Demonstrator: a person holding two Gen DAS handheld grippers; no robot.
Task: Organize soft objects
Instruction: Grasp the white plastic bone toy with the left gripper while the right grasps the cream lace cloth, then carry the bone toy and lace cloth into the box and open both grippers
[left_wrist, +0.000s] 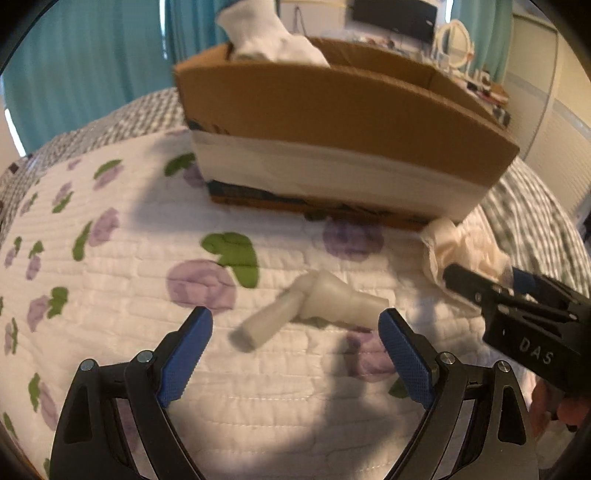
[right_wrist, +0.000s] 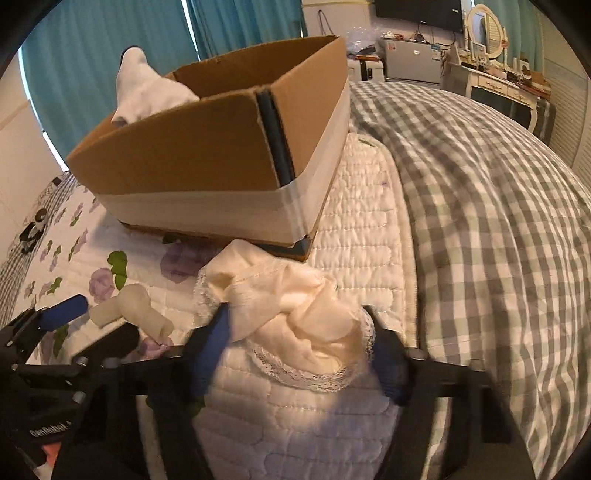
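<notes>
A cardboard box (left_wrist: 332, 110) stands on the floral quilt, with a white sock (left_wrist: 266, 33) sticking out of its left end. A rolled cream sock (left_wrist: 310, 306) lies on the quilt in front of the box. My left gripper (left_wrist: 295, 325) is open, its blue fingers on either side of that sock, just short of it. A crumpled cream lace-trimmed cloth (right_wrist: 295, 317) lies by the box's near corner. My right gripper (right_wrist: 299, 339) is open with its fingers around the cloth. The right gripper also shows in the left wrist view (left_wrist: 509, 291).
The floral quilt (left_wrist: 110, 277) lies over a grey checked bedspread (right_wrist: 498, 221). Teal curtains (right_wrist: 110, 55) hang behind the box. A white dresser with a mirror (right_wrist: 487, 48) and a grey cabinet (right_wrist: 410, 59) stand at the far right beyond the bed.
</notes>
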